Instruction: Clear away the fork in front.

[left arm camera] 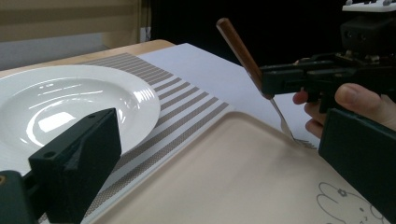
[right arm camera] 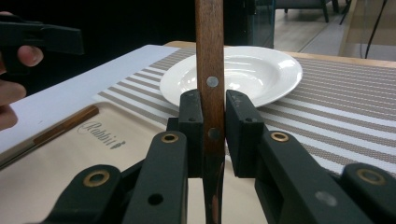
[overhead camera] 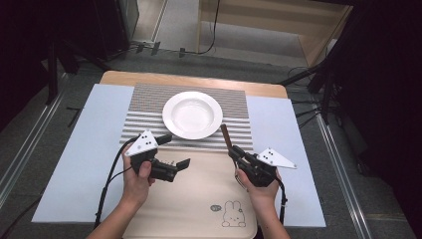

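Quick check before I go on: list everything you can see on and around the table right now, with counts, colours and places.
plate: one, white, empty, on the striped mat, far centre.
striped mat: one, grey and white, under the plate.
tray: one, beige, rabbit drawing, near edge.
table cover: one, pale blue, under mat and tray.
fork: one, brown wooden handle, metal tines down on the tray, held in the right tool.
left tool: black, open, beside the plate.
right tool: black, shut on the fork handle.

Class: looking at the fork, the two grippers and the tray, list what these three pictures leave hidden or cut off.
- Fork tines: left gripper view, behind that gripper's own near jaw; blurred.
- Fork's lower end: right gripper view, cut by the bottom edge.
- Tray front edge: high view, cut by the frame, under the forearms.
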Tool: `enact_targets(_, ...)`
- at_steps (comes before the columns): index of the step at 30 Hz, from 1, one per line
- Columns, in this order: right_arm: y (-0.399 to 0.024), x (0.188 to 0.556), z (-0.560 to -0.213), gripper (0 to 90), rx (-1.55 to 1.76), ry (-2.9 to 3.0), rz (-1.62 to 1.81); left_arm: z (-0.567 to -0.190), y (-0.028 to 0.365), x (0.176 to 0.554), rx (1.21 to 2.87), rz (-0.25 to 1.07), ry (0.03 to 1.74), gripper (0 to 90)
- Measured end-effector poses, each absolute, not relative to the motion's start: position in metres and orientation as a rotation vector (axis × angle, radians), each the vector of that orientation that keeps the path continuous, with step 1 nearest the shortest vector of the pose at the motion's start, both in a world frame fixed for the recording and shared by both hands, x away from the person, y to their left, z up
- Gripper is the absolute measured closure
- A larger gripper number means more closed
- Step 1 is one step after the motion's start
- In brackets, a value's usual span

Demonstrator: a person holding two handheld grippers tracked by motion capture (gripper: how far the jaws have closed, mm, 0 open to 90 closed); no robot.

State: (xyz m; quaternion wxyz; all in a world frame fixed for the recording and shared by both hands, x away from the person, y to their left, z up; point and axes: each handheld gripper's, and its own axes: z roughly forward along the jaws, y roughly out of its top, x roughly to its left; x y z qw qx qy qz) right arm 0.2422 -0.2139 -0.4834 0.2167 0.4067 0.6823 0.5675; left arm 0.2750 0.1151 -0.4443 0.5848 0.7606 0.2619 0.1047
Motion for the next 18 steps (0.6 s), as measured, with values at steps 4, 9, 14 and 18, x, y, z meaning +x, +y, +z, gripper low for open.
enact_targets(4, -0.209, 0.239, -0.485, 76.3, 1.105, 1.898, 1.575, -0.443, 0.107, 0.277, 1.770, 0.218, 0.610, 0.0)
enact_targets(9, -0.202, 0.235, -0.485, 76.3, 1.078, 1.907, 1.582, -0.442, 0.099, 0.279, 1.754, 0.177, 0.619, 0.0)
enact_targets(14, -0.196, 0.232, -0.484, 76.4, 1.051, 1.920, 1.591, -0.441, 0.090, 0.280, 1.749, 0.165, 0.655, 5.6)
enact_targets(18, -0.190, 0.230, -0.483, 76.3, 1.031, 1.930, 1.594, -0.441, 0.085, 0.281, 1.740, 0.140, 0.691, 12.5)
